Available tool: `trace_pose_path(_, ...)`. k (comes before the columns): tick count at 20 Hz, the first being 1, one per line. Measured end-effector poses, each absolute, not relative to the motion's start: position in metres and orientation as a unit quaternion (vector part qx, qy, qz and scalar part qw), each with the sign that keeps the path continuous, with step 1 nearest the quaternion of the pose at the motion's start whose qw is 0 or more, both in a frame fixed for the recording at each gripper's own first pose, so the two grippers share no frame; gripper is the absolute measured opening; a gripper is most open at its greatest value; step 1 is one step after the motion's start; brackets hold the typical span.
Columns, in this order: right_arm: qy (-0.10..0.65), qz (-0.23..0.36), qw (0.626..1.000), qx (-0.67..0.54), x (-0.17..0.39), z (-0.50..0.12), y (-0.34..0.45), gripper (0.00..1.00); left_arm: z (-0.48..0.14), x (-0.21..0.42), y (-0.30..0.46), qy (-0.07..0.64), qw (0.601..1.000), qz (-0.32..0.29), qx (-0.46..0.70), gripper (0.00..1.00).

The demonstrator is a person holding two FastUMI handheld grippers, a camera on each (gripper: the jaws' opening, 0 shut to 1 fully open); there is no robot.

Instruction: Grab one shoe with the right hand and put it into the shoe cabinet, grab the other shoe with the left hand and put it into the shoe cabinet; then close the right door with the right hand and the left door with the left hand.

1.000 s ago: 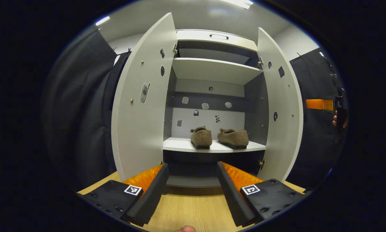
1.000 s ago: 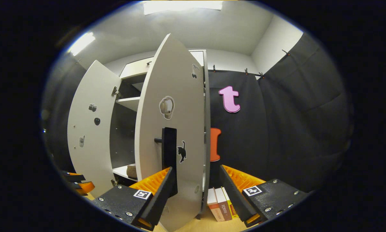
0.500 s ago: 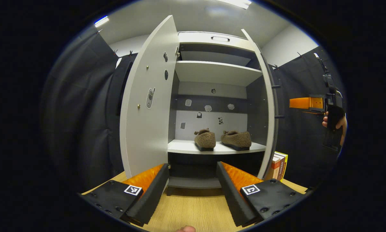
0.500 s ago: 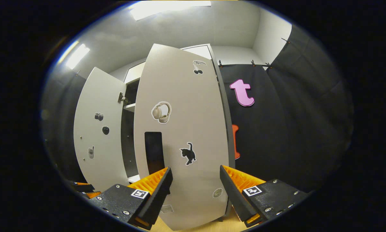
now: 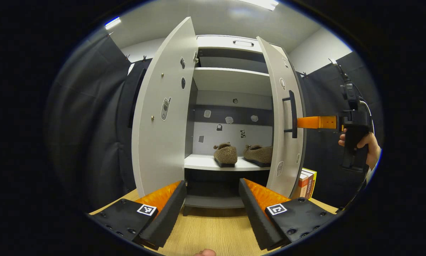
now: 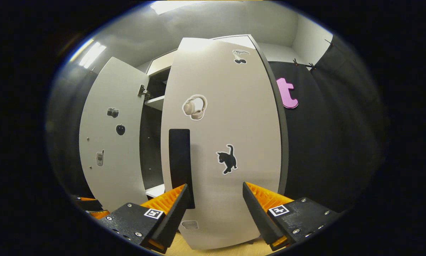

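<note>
The right door (image 5: 282,117) has swung further toward closed, the right gripper (image 5: 301,122) pushing its front by the black handle (image 6: 180,163), fingers spread and empty. Both shoes (image 5: 243,153) sit on the cabinet shelf (image 5: 202,163). Left gripper (image 5: 213,199) hovers open; left door (image 5: 161,110) wide open
</note>
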State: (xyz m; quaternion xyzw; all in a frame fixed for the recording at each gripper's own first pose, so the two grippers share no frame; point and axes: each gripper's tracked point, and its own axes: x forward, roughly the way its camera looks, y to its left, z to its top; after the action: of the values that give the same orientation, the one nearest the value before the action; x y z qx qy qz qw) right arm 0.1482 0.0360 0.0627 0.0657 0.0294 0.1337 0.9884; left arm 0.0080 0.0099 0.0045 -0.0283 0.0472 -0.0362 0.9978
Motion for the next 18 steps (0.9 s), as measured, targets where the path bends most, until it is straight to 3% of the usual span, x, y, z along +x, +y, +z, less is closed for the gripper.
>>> trace_pose_path(14, 0.053, 0.101, 0.992, 0.055, 0.176, 0.05, 0.055, 0.92, -0.004, 0.022, 0.004, 0.054, 0.997, -0.045, -0.039, 0.99)
trace_pose_path(18, 0.058, 0.118, 0.989, 0.069, 0.181, 0.047, 0.077, 0.91, -0.006, 0.026, 0.003, 0.056, 0.996, -0.047, -0.042, 0.94)
